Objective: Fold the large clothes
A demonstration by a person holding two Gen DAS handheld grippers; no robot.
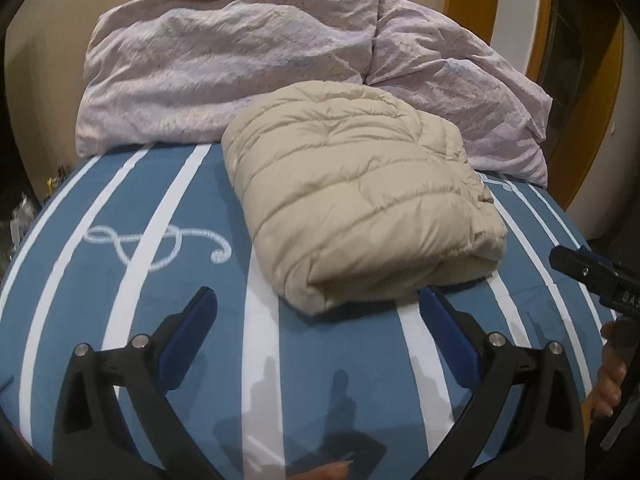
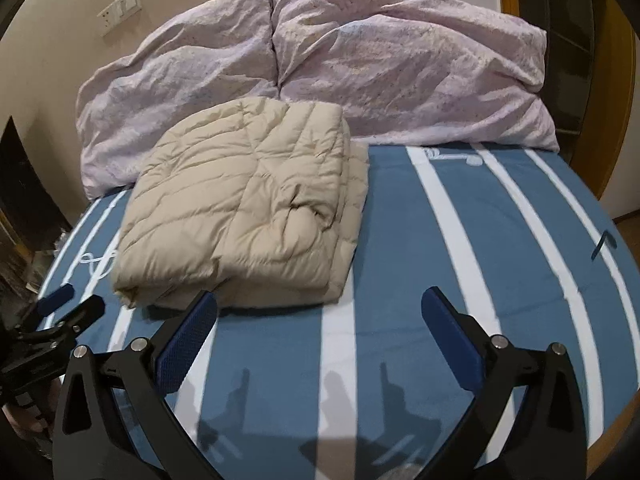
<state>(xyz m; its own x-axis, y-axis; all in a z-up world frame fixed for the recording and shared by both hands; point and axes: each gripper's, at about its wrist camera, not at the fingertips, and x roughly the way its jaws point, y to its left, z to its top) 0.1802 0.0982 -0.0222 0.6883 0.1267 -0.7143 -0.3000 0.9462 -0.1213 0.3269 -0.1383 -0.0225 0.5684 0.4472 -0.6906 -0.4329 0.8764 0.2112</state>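
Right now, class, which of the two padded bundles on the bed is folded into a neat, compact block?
The beige quilted jacket, lying square on the striped sheet. The lilac duvet behind it is loosely heaped and wrinkled.

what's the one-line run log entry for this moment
beige puffer jacket folded on striped bed sheet | left gripper open, empty | right gripper open, empty | lilac duvet behind

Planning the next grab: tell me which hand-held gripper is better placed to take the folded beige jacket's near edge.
Left, probably. The left hand-held gripper stands open right before the jacket, whose rolled edge lies between its fingers. The right hand-held gripper, also open, mostly faces bare bedsheet.
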